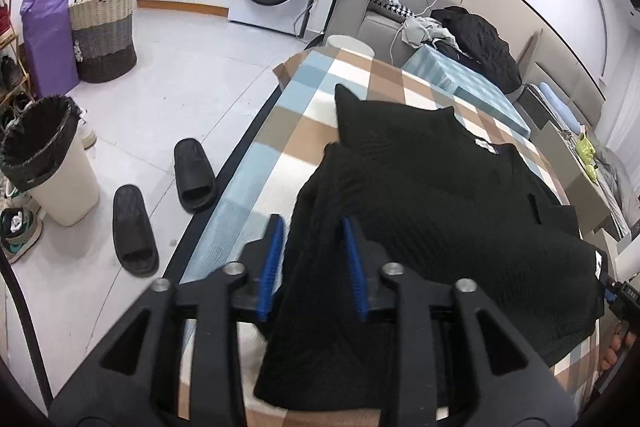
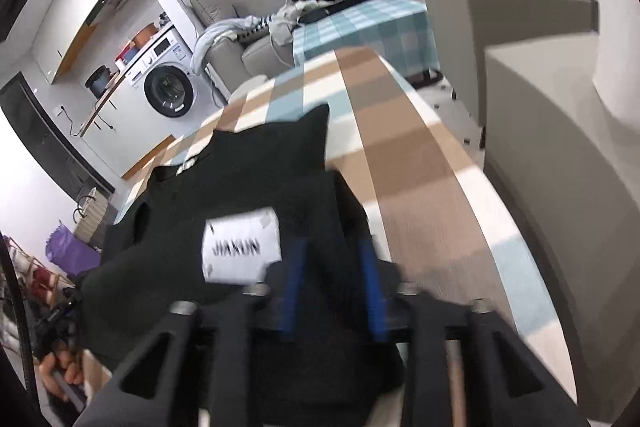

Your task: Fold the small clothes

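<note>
Black knit garment (image 1: 440, 195) lies partly folded on the checked surface (image 1: 280, 131). Left gripper (image 1: 314, 263) and right gripper (image 2: 332, 283): jaws part-open, fabric between pads, not clamped. Soft, light, limp; likely best pinched at hem corners.

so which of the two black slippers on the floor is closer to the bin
The nearer slipper, lower in the left wrist view, lies closer to the bin. The other slipper lies further up, beside the dark edge of the checked table.

Both wrist views downward, close, sharing garment (image 1: 440, 187)
</note>
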`<state>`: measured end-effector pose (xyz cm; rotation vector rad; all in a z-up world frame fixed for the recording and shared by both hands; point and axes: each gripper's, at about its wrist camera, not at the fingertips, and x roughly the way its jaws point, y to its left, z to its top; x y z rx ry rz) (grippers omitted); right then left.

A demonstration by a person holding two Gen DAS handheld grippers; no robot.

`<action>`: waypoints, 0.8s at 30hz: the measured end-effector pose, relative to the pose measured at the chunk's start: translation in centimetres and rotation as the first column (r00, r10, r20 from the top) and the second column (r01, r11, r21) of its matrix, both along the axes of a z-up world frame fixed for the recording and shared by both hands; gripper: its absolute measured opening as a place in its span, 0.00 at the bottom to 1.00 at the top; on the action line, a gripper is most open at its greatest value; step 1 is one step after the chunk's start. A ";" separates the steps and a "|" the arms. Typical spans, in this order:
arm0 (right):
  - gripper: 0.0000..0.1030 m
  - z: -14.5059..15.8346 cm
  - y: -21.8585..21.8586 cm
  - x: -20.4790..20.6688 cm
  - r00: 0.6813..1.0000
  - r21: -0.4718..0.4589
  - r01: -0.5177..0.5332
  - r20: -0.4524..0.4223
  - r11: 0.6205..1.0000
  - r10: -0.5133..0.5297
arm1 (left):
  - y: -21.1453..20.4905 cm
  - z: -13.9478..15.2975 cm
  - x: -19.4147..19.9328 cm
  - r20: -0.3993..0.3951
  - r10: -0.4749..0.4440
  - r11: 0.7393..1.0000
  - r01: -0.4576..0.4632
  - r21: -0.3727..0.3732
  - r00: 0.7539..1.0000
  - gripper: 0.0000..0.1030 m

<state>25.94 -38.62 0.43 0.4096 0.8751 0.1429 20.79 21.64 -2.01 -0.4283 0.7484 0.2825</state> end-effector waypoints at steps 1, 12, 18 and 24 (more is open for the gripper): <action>0.40 -0.3 -0.3 -0.4 1.000 0.012 0.002 -0.009 1.000 -0.002 | 0.1 -0.2 -0.3 -0.003 0.000 1.000 0.000 -0.015 1.000 0.35; 0.06 1.3 0.0 -2.9 0.995 0.056 -0.056 0.087 0.997 0.051 | -0.8 -0.3 -1.9 0.019 -0.051 0.999 0.052 -0.006 0.998 0.07; 0.22 -0.3 0.0 -2.0 0.999 0.060 -0.027 -0.039 0.998 0.030 | -0.7 -0.8 -2.2 -0.012 -0.045 0.998 0.045 -0.036 0.999 0.21; 0.47 -1.0 -0.6 -4.9 0.998 0.166 -0.058 -0.022 0.984 0.062 | -1.2 -1.8 -3.4 -0.041 -0.074 0.992 0.069 -0.106 0.996 0.47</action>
